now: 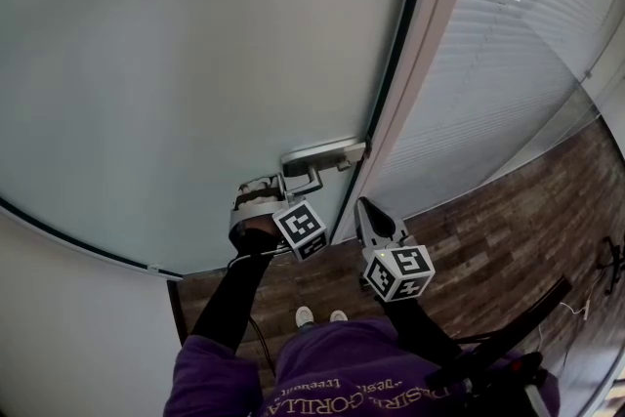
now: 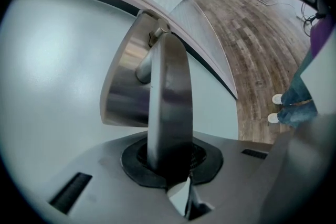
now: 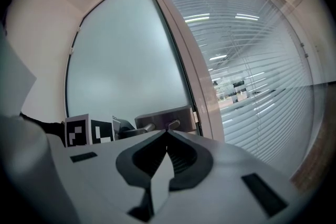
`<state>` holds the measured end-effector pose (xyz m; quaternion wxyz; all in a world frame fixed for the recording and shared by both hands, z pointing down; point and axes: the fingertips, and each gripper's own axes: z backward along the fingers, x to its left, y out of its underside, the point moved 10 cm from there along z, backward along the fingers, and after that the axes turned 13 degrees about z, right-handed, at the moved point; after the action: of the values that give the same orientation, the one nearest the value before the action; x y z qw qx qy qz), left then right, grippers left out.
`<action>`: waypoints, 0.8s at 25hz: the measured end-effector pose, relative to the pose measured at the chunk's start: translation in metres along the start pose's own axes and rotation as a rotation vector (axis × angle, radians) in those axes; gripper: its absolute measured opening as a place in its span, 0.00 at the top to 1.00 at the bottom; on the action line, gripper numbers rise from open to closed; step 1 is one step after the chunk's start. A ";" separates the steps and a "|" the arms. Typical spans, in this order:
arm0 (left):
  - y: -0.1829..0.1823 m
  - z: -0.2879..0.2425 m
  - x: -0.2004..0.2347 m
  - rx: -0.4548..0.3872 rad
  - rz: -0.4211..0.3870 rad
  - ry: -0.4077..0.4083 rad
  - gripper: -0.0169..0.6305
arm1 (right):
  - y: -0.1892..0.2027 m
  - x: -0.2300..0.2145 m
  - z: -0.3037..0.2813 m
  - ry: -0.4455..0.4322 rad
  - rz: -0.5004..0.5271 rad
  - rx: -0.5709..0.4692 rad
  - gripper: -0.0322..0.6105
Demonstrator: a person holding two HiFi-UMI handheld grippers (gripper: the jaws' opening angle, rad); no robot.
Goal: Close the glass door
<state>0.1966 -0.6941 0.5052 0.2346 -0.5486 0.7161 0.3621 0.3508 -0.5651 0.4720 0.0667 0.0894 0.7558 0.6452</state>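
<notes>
Right gripper [image 1: 363, 208], jaws together and empty, beside door [image 1: 195, 63] edge; left gripper [image 2: 169, 168] clamped on handle [image 2: 168, 92]; door at or just off frame [image 1: 422, 63]; advisable: firm clamp, steady pressure until fully shut

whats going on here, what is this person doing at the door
A person stands at a frosted glass door with tongs in each hand. The left tongs are clamped on the door's metal lever handle. The right tongs are shut and empty, held in the air beside the door frame. The door's edge sits at the frame, so it looks closed or very nearly so.
</notes>
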 end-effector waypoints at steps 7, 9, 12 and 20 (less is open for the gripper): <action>0.010 0.000 -0.003 -0.064 -0.005 -0.062 0.93 | 0.004 -0.006 0.006 0.004 -0.012 0.001 0.95; 0.008 0.002 -0.004 -0.092 0.024 -0.062 0.91 | 0.005 -0.007 0.007 0.005 -0.016 0.003 0.95; 0.008 0.004 -0.004 -0.103 0.054 -0.042 0.91 | 0.004 -0.005 0.008 0.002 -0.020 -0.001 0.95; 0.018 0.000 -0.008 -0.064 -0.104 -0.004 0.79 | 0.006 -0.003 0.011 0.007 -0.028 -0.005 0.95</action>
<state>0.1822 -0.6868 0.5157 0.2368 -0.5917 0.6741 0.3734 0.3562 -0.5545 0.4757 0.0733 0.0764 0.7557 0.6463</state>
